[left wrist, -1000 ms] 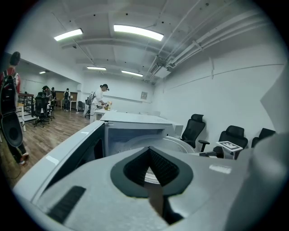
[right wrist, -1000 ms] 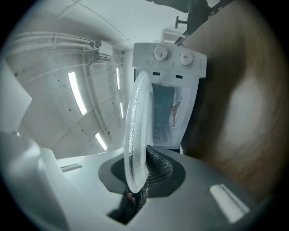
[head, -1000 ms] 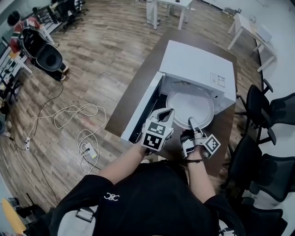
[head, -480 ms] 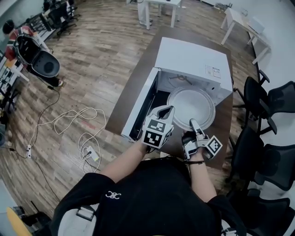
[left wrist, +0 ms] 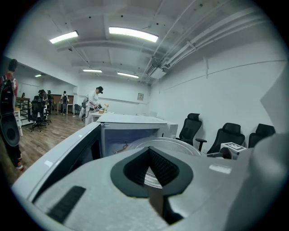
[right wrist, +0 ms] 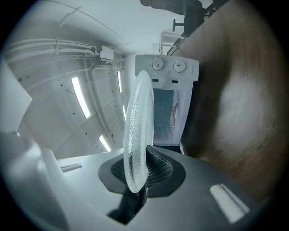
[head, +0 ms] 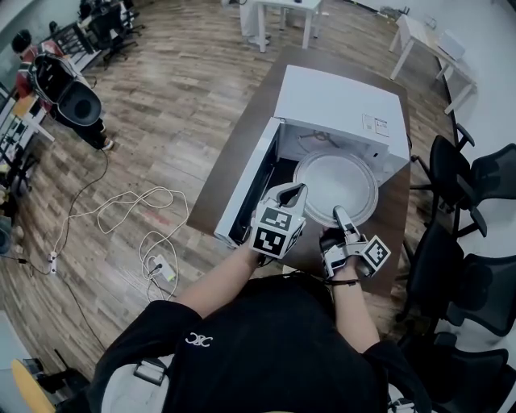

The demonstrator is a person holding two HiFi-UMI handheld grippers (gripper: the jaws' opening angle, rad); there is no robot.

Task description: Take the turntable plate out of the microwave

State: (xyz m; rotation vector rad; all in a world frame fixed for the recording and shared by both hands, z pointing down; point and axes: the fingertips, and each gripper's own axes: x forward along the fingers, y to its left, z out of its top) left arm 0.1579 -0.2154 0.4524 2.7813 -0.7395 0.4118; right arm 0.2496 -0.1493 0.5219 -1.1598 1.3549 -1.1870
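The white microwave (head: 339,101) stands on a brown table (head: 242,153) with its door (head: 246,193) swung open to the left. The round glass turntable plate (head: 334,187) juts halfway out of the cavity. My right gripper (head: 337,211) is shut on the plate's near rim. In the right gripper view the plate (right wrist: 137,131) stands edge-on between the pads (right wrist: 158,169), with the microwave (right wrist: 174,67) behind. My left gripper (head: 298,190) hovers at the plate's left edge, shut and holding nothing. Its own view shows the plate (left wrist: 167,143) just beyond its jaws (left wrist: 151,169).
Black office chairs (head: 468,193) crowd the table's right side. Loose white cables (head: 137,210) lie on the wooden floor at left. A person (head: 64,89) is at the far upper left. White tables (head: 282,12) stand at the back.
The right gripper has drawn the plate slightly further out of the cavity, then held still. The left gripper has stayed beside the plate.
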